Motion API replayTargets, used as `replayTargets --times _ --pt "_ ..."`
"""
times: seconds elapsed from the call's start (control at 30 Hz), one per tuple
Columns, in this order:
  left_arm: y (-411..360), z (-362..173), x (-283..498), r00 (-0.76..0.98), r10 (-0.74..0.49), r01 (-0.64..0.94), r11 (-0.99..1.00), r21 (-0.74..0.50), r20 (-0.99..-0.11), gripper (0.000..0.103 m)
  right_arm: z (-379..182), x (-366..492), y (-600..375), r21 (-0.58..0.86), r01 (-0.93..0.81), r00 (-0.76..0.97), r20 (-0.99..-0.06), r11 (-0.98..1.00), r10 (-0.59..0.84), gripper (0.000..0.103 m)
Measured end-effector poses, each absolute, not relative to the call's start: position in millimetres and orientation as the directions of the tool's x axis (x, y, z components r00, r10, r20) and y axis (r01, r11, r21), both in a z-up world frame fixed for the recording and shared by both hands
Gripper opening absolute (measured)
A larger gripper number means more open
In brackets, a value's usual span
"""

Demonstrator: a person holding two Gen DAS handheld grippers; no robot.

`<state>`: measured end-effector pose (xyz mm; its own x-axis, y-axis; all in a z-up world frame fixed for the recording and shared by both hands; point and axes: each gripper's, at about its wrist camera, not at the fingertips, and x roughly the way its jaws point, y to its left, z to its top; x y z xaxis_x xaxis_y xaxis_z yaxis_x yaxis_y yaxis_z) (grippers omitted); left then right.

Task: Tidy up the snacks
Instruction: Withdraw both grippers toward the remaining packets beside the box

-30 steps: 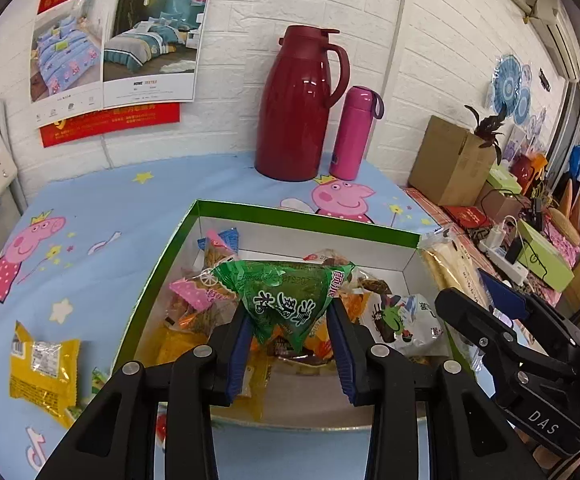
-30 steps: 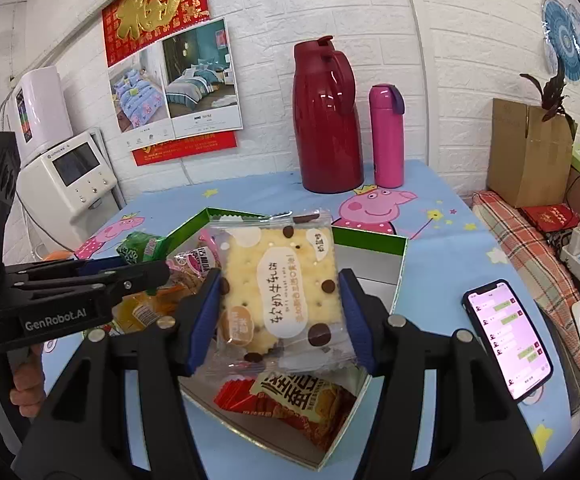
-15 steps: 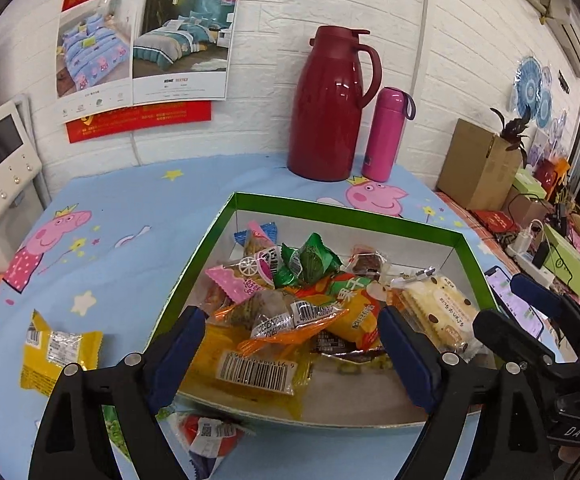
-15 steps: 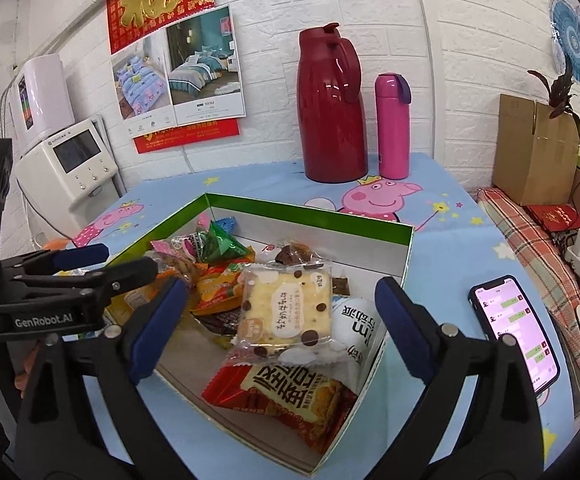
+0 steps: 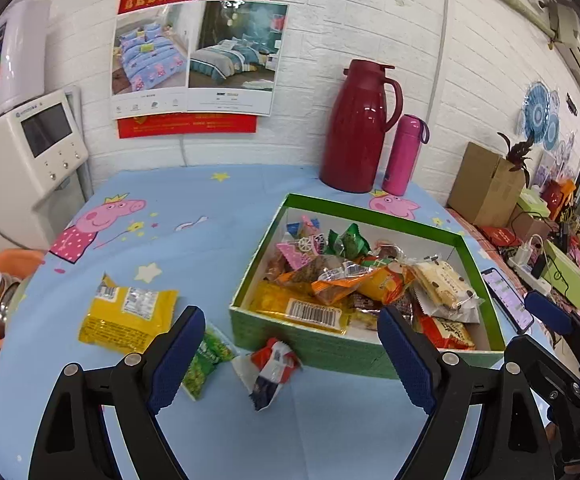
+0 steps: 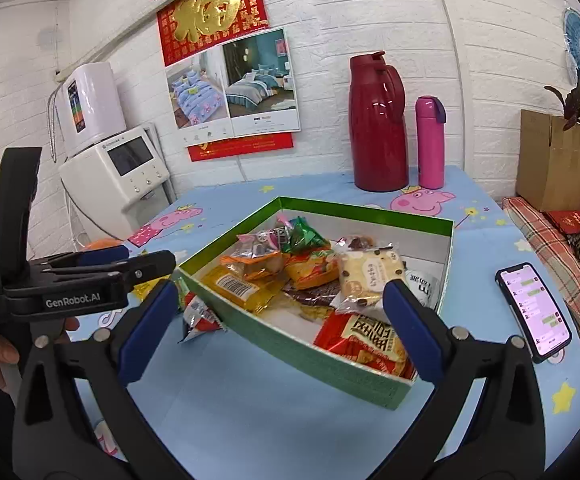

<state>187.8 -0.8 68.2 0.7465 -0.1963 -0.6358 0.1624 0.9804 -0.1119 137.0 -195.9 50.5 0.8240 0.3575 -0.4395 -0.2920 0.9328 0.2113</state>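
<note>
Between the spread, empty fingers of the left gripper [image 5: 290, 356], lower centre, lies a red-white snack packet [image 5: 271, 368]; right gripper [image 6: 278, 328] likewise released, green box [image 6: 290, 346] behind it.

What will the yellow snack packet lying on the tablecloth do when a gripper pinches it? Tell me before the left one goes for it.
The yellow snack packet looks like thin crinkled film lying nearly flat, so it will probably flex and sag, not stay stiff. Its glossy wrapper may slip between the pads. It seems light for its size, so a push would likely slide it across the tablecloth instead of tipping it.
</note>
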Motion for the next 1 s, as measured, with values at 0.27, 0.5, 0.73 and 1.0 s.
replayTargets --times 0.27,0.5,0.73,1.0 --pt "85.7 76.0 171.6 0.751 -0.123 0.014 0.985 -0.170 -0.649 0.090 34.5 120.8 -165.4 0.233 -0.339 0.766 -0.494 0.911 0.412 0.102" --pt "124.3 52.8 174.0 0.708 -0.116 -0.022 0.982 -0.186 -0.696 0.090 6.5 134.2 -131.5 0.303 -0.366 0.668 -0.573 0.880 0.475 0.102" --pt "114.5 40.0 186.9 0.684 -0.172 0.106 0.985 -0.137 -0.709 0.081 -25.0 167.3 -102.2 0.389 -0.318 0.566 -0.654 0.865 0.502 0.102" --pt "137.3 60.8 201.5 0.717 -0.222 0.133 0.974 -0.183 -0.661 0.077 -37.0 204.6 -71.4 0.408 -0.207 0.578 -0.682 0.889 0.448 0.093"
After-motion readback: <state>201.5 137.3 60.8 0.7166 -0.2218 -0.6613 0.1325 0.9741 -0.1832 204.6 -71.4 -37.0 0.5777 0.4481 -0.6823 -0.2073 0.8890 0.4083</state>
